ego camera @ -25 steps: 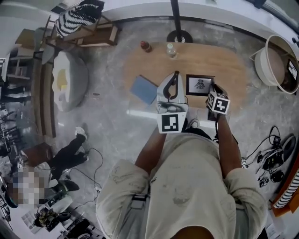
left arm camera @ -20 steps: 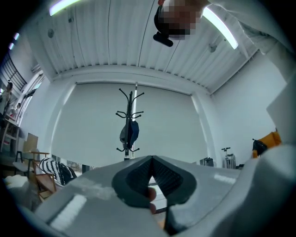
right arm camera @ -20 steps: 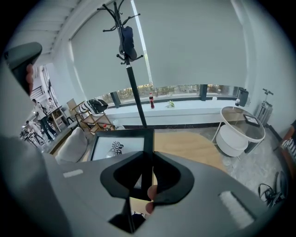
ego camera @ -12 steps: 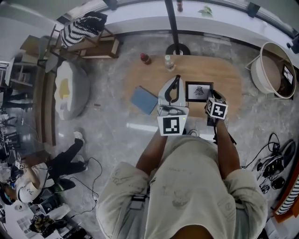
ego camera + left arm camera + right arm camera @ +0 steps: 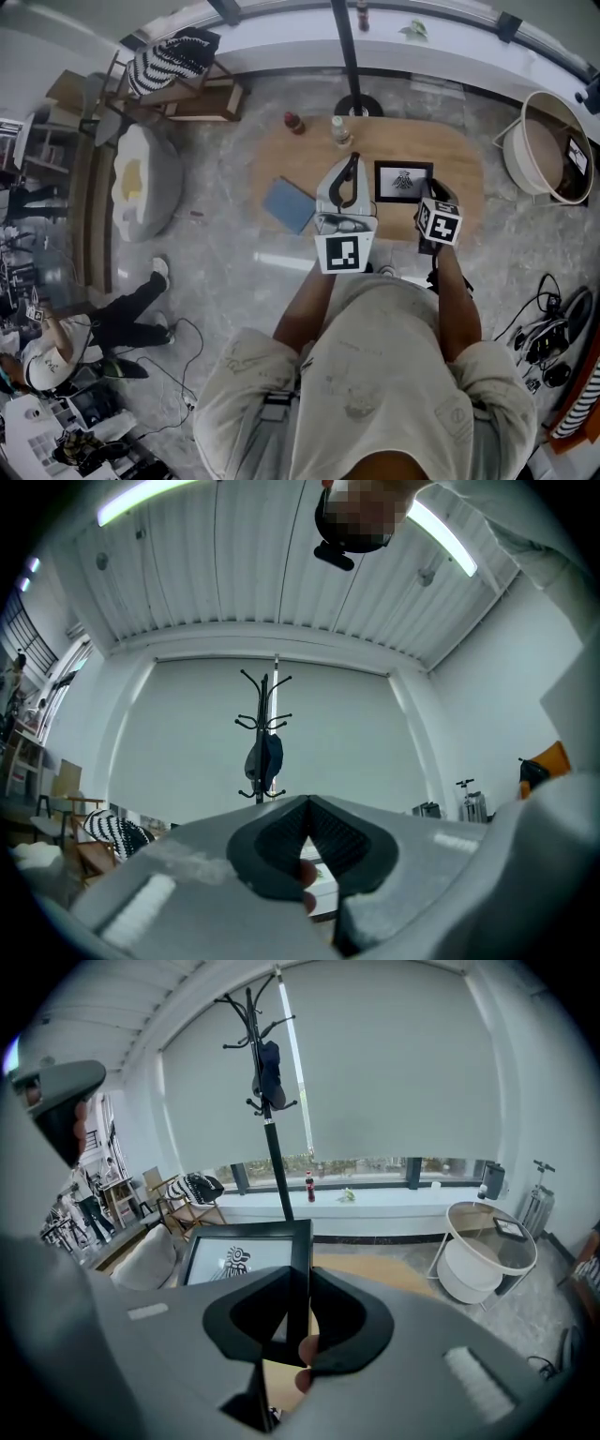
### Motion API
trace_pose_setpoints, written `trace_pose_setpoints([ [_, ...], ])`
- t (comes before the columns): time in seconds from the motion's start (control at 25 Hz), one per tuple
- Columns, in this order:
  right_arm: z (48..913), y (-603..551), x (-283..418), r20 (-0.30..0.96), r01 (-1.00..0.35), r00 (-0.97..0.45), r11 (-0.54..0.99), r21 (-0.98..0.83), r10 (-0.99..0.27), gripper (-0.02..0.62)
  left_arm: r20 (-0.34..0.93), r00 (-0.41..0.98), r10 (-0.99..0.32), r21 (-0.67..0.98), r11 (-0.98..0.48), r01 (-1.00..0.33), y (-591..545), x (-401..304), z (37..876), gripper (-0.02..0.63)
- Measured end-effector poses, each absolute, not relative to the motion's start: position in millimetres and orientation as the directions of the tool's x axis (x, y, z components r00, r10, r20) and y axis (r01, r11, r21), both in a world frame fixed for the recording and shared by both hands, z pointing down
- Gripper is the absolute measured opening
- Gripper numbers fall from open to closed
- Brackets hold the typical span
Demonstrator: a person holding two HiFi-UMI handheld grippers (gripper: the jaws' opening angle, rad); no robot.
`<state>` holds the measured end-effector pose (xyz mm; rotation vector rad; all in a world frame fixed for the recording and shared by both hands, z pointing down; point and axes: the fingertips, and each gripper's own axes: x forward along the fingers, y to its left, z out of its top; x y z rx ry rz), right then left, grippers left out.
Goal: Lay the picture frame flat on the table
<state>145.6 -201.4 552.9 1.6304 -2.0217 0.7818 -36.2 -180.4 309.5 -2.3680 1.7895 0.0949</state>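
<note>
Desk (image 5: pixel 469 159) upper centre. Frame (image 5: pixel 403 181) over its mid-right. Pad (image 5: pixel 288 204) at desk's left end. Two bottles (image 5: pixel 339 129) along its upper edge. Stand (image 5: pixel 357 103) just above desk. Round table (image 5: pixel 544 150) far right.

No words, labels or numbers can be read anywhere.

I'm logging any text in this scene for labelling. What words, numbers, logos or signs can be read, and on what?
Picture frame: a black emblem-like drawing, no words.
Marker cube on the left tool, marker cube on the right tool: black-and-white square patterns, no letters.
Reddish bottle and pale bottle on the table: labels too small to read.
No readable text anywhere.
</note>
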Motion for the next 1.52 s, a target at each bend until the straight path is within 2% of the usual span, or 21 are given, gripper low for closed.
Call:
trace_pose_setpoints([
  [0.8, 435.7, -236.2, 151.2, 0.422, -0.975, -0.221, 0.183, -0.129, -0.879, 0.071, -0.163, 0.244, -0.956, -0.069, -0.236, -0.969, -183.0, -38.2, 301.1, 0.005],
  [1.52, 323.6, -234.6, 150.0, 0.162, -0.978, -0.205, 0.197, -0.069, -0.965, 0.071, -0.148, 0.225, -0.963, -0.072, -0.216, -0.974, -181.4, -46.0, 301.2, 0.005],
])
